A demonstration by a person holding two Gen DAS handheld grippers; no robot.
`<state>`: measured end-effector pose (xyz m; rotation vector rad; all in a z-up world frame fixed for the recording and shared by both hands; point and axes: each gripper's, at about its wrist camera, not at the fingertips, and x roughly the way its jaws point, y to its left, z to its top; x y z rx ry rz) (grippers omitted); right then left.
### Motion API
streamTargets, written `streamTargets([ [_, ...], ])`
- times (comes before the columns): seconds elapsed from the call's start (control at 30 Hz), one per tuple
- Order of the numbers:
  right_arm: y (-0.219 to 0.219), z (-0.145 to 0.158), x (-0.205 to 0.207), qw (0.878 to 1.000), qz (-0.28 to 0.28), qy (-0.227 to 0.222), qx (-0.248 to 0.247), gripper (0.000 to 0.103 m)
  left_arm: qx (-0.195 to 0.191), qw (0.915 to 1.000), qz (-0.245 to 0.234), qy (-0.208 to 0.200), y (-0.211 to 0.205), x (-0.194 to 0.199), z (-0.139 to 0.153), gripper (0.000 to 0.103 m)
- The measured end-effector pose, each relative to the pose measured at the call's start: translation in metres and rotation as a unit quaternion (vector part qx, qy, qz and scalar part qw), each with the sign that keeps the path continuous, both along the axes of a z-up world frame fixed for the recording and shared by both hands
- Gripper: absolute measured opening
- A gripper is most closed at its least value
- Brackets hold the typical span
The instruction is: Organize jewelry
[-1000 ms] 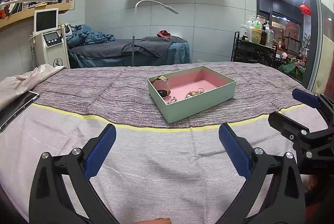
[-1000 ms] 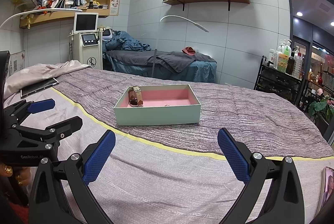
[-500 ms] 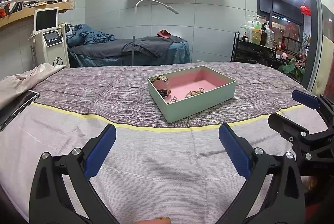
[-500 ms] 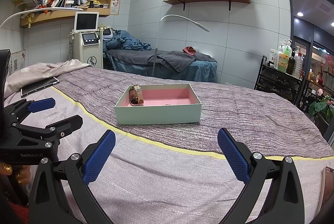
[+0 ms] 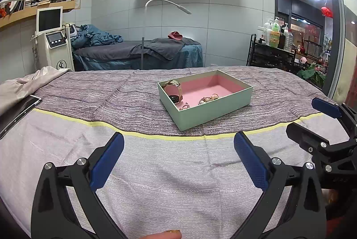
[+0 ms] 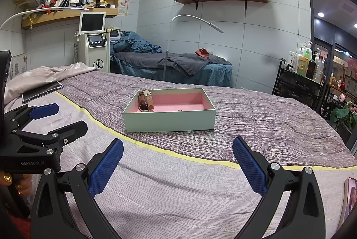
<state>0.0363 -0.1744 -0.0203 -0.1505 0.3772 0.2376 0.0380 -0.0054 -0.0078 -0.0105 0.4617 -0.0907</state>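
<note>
A mint-green box [image 5: 214, 108] with a pink lining sits on the striped bedspread; it also shows in the right wrist view [image 6: 169, 120]. Inside are a watch with a tan strap [image 5: 176, 91] [image 6: 145, 101], small rings [image 5: 184, 106] and a gold bracelet or chain [image 5: 208, 99]. My left gripper [image 5: 178, 161] is open and empty, well short of the box. My right gripper [image 6: 178, 163] is open and empty, also short of the box. Each gripper shows at the edge of the other's view [image 5: 323, 127] [image 6: 44, 118].
A tablet [image 5: 17, 112] [image 6: 42, 91] lies at the bed's left edge. A phone or photo [image 6: 350, 198] lies at the right. A yellow stripe [image 5: 156, 136] crosses the bedspread. A treatment bed, lamp, machine and shelf cart stand behind.
The right gripper's view has drifted very slightly; the box sits a touch further right in it. Nothing else has changed.
</note>
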Motion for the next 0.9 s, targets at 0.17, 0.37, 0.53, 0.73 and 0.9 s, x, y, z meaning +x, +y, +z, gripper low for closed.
streamTargets([
  [0.17,0.0004,-0.0001,-0.0003,1.000,0.001,0.001,-0.001,0.096,0.000,1.0000,0.000,0.000,0.0002,0.0001,0.0001,0.097],
  [0.37,0.0003,-0.0005,-0.0011,1.000,0.000,0.001,-0.001,0.096,-0.001,1.0000,-0.001,0.000,0.0004,0.0003,0.0002,0.097],
  [0.53,0.0008,0.0000,-0.0010,1.000,0.001,0.001,-0.002,0.096,-0.010,0.9999,-0.002,0.001,0.0037,0.0011,0.0004,0.097],
  [0.73,0.0010,0.0004,-0.0007,1.000,0.001,0.002,-0.002,0.096,-0.018,0.9998,-0.007,-0.002,0.0064,0.0005,0.0013,0.097],
  [0.9,0.0003,0.0008,-0.0008,1.000,0.000,0.002,-0.002,0.096,-0.015,0.9999,-0.006,-0.003,0.0062,-0.0003,0.0024,0.097],
])
